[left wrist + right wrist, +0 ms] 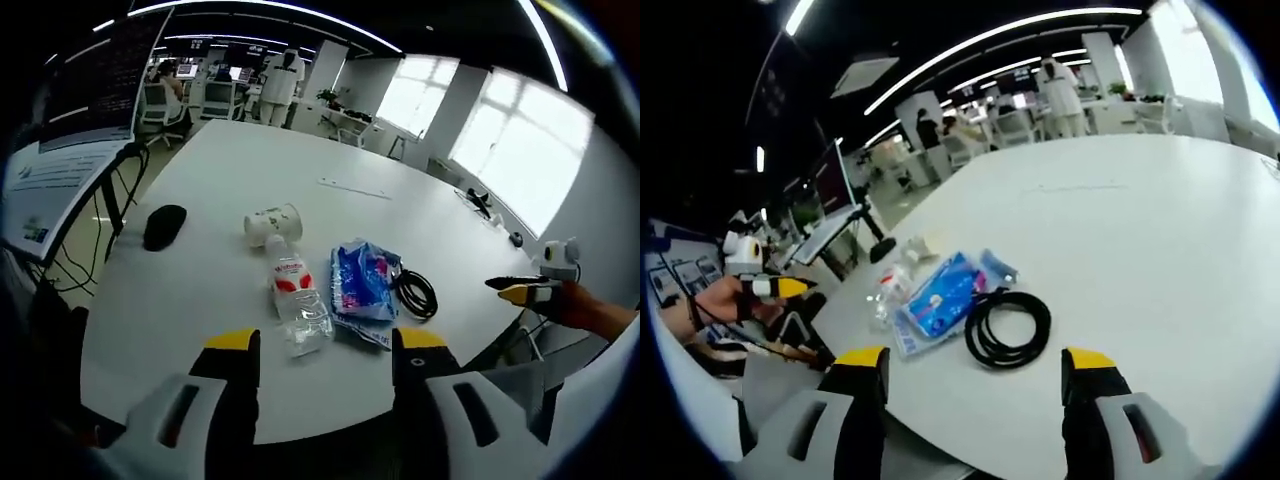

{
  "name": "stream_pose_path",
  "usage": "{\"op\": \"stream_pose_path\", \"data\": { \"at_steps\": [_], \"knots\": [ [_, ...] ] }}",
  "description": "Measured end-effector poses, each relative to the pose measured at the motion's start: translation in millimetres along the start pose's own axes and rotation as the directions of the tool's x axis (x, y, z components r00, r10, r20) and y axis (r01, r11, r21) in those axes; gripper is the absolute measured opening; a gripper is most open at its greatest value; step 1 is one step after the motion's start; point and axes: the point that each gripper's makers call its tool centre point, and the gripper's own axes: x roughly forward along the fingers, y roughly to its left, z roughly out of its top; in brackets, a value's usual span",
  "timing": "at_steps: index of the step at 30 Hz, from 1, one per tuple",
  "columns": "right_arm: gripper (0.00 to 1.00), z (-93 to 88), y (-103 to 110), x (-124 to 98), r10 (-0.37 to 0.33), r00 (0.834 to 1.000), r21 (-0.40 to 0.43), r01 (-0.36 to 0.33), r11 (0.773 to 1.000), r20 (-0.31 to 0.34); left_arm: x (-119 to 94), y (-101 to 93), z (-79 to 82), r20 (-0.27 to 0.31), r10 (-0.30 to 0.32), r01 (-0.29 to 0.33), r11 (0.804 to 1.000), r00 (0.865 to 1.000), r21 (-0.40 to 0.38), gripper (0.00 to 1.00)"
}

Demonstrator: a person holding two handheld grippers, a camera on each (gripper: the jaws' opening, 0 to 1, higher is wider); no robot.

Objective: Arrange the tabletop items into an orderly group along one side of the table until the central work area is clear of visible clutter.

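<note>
Room: open office with ceiling light strips, bright windows, desks and chairs beyond; a person in white (279, 85) is seen standing at 12 o'clock in the left gripper view.
Surface: white table (330, 160), bare over its far part.
Clutter: grouped near the table's near edge.
Paper cup (272, 224): lying on its side, at 11 o'clock of the bottle.
Plastic bottle (297, 302): clear, red-and-white label, lying flat, its cap end just beside the cup.
Blue packet (362, 290): flat, just beside the bottle, at its 3 o'clock.
Black cable (1008, 326): coiled, touching the packet's edge.
Black mouse (164, 225): well apart, at 9 o'clock of the cup.
Left gripper (322, 355): jaws spread, nothing between them, held short of the bottle and packet.
Right gripper (976, 372): jaws spread wide, empty, the cable coil lying beyond them.
</note>
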Motion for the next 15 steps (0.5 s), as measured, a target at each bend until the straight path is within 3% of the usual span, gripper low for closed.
{"op": "stream_pose_path", "data": {
  "at_steps": [6, 15],
  "knots": [
    [0.71, -6.5, 4.6, 3.9, 0.008, 1.0, -0.002, -0.008, 1.0, -0.022, -2.0, 5.1, 8.9, 0.007, 0.005, -0.005, 1.0, 1.0, 0.014, 0.52],
    [0.7, -4.5, 10.0, 5.7, 0.012, 1.0, -0.001, -0.012, 1.0, -0.027, -1.8, 13.3, 9.9, -0.008, 0.008, -0.008, 1.0, 1.0, 0.017, 0.5]
  ]
}}
